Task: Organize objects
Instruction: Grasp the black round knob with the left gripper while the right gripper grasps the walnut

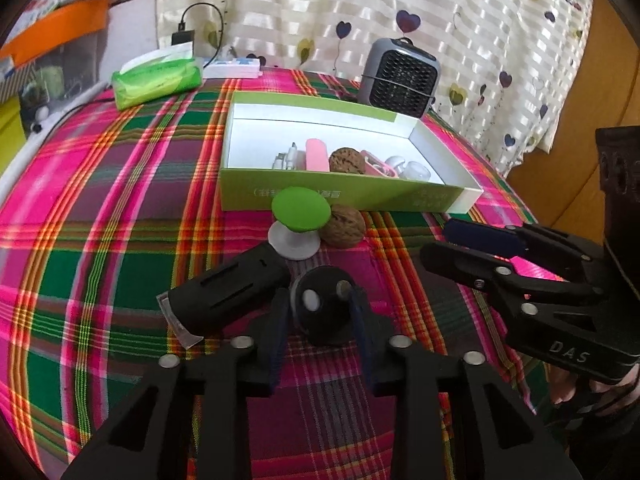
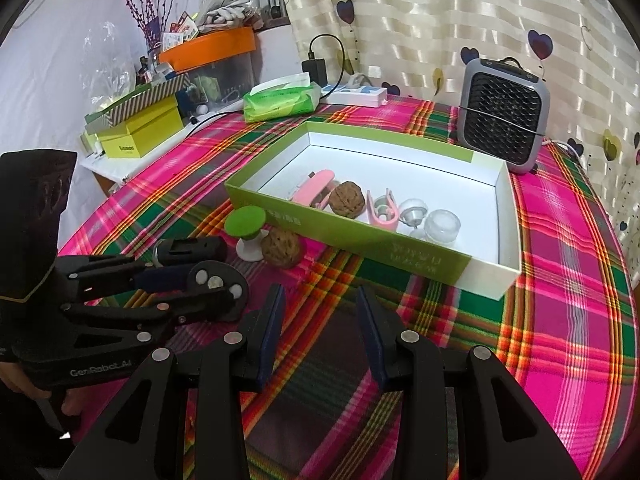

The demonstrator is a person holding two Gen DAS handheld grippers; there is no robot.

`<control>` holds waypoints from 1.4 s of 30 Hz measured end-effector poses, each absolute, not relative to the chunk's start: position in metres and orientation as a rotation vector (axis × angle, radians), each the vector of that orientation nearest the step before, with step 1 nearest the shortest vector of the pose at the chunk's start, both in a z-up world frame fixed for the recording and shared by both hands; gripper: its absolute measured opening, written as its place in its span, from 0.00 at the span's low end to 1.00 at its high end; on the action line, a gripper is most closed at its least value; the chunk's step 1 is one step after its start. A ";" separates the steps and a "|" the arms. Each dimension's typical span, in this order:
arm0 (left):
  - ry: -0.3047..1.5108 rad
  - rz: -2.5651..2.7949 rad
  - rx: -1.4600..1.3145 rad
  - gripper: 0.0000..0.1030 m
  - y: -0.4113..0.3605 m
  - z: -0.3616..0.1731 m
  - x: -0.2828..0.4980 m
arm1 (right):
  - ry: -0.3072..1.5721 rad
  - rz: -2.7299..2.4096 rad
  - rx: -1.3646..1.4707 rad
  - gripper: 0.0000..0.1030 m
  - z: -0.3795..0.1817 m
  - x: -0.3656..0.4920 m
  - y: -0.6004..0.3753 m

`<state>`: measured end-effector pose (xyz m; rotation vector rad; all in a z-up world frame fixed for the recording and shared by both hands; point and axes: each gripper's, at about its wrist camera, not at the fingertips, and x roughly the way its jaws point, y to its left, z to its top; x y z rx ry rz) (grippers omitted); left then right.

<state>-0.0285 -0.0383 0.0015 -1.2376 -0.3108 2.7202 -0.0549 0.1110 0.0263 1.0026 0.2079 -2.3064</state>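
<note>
A black round plug (image 1: 322, 318) with metal pins lies on the plaid cloth between the pads of my left gripper (image 1: 319, 300), which press on both its sides. In the right wrist view the same plug (image 2: 218, 280) sits in the left gripper (image 2: 210, 290) at the left. Beyond it lie a black cylindrical trimmer (image 1: 228, 292), a green-topped white stand (image 1: 300, 208) and a walnut (image 1: 342, 226). The green box (image 2: 360, 236) holds a pink case, a second walnut, a pink clip and clear caps. My right gripper (image 2: 320, 320) stands open over bare cloth, holding nothing.
A grey fan heater (image 2: 502, 116) stands behind the box at the back right. A green tissue pack (image 2: 280, 100) and a white power strip (image 2: 356, 96) lie at the table's far edge. Stacked boxes (image 2: 140, 128) sit off the table to the left. A curtain hangs behind.
</note>
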 end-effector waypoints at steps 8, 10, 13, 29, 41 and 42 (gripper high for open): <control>-0.358 2.716 -1.185 0.25 -0.044 0.005 -0.024 | 0.234 -2.256 1.024 0.37 0.019 -0.068 0.091; -0.361 2.718 -1.180 0.25 -0.045 0.006 -0.023 | 0.240 -2.240 1.027 0.37 0.017 -0.071 0.086; -0.366 2.722 -1.176 0.25 -0.049 0.006 -0.021 | 0.242 -2.222 1.046 0.37 0.014 -0.077 0.080; -0.373 2.715 -1.175 0.25 -0.053 0.005 -0.020 | 0.237 -2.164 1.086 0.30 0.006 -0.096 0.060; -0.337 2.742 -1.154 0.25 -0.046 0.010 -0.018 | 0.206 -2.190 1.061 0.30 0.014 -0.080 0.080; -0.332 2.743 -1.151 0.25 -0.044 0.011 -0.018 | 0.201 -2.194 1.058 0.30 0.016 -0.078 0.083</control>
